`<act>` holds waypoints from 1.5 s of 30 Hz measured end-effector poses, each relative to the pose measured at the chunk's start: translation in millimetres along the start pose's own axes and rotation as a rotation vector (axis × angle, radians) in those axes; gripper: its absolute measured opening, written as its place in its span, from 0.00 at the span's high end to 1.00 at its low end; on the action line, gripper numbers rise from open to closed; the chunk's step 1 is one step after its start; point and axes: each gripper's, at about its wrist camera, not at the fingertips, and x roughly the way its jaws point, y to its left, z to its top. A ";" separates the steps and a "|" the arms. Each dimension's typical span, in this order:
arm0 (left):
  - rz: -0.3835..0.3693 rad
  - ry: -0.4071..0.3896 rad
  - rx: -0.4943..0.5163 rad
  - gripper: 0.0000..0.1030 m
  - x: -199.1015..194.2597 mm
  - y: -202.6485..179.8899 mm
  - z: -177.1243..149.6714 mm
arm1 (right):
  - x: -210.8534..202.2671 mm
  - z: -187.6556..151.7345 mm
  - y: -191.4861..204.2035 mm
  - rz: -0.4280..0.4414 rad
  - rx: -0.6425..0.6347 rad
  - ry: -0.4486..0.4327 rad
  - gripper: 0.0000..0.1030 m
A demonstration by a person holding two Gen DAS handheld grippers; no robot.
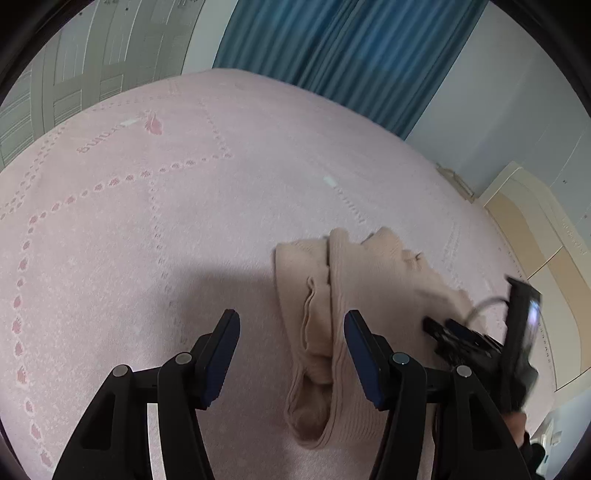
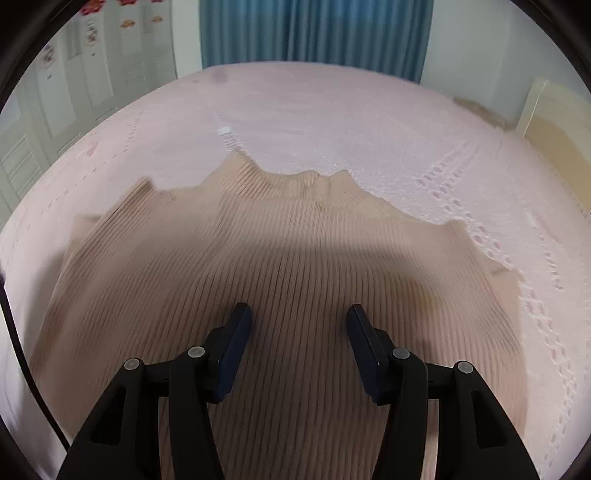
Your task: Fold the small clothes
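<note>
Beige ribbed knit garment (image 2: pixel 280 266) lay spread on the pink bedspread (image 2: pixel 332 122), directly under and ahead of the right gripper (image 2: pixel 299 345). That gripper's two dark blue-padded fingers (image 2: pixel 236 350) stood apart with nothing between them, only the ribbed fabric showing below the gap; whether the tips touched the knit could not be told. Beyond the fingers the garment widened outward to a wavy, scalloped far edge, with a folded-over flap on the left side. The picture was blurred across the fabric.

In the left wrist view, the left gripper (image 1: pixel 291 356) also had its fingers (image 1: pixel 219 360) parted and gripped nothing. A narrow bunched part of the beige garment (image 1: pixel 332 314) ran up between the two fingers and just inside the right-hand one, with a rolled opening near the fingers' base. Left of the fingers was bare pink bedspread (image 1: pixel 147 221) in shadow, patterned with dotted lines and darker pink motifs. To the right of the fingers, over the garment's broader part, the right gripper (image 1: pixel 430 325) appeared as a blurred black device with a grey cable.

Farther out stood blue curtains (image 2: pixel 314 33), a pale wardrobe (image 2: pixel 74 85) on the left, and a cream headboard (image 1: pixel 535 240) on the right.
</note>
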 end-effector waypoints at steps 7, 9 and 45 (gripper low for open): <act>-0.056 0.076 -0.022 0.43 15.0 1.8 -1.5 | 38.3 38.9 -12.5 -0.027 0.073 0.071 0.48; -0.069 0.081 -0.024 0.43 16.5 1.5 -1.5 | 41.6 43.0 -12.6 -0.027 0.081 0.061 0.47; -0.125 0.213 -0.021 0.39 84.3 -12.9 -26.9 | -131.3 -107.4 -98.8 0.177 0.164 -0.134 0.47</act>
